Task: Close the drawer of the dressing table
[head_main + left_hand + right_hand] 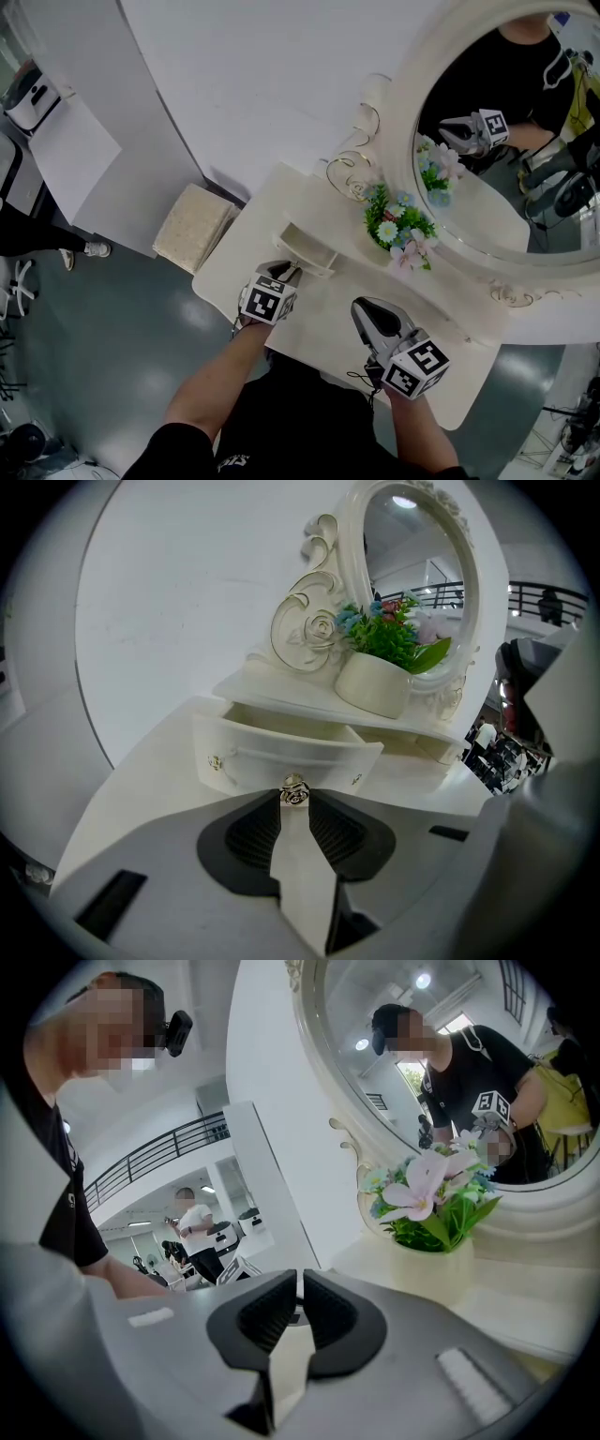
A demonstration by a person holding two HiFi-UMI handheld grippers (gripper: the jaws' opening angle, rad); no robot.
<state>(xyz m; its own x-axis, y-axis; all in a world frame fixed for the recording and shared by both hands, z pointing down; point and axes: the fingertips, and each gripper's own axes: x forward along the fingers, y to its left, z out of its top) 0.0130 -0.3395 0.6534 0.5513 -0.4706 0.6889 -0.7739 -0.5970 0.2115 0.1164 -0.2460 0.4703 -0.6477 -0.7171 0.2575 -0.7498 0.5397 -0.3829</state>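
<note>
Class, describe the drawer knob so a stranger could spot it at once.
Find the oval mirror on the white dressing table; below its flower pot is an open drawer. The rose-shaped knob sits mid-front, metallic, bigger than the studs either side.

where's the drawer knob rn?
Left gripper view, centre: the drawer knob on the open drawer front, held between the left gripper's jaw tips, below the flower pot.

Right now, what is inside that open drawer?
Nothing shows in the drawer, only its bare cream floor. Its back part is covered by the shelf above it.
</note>
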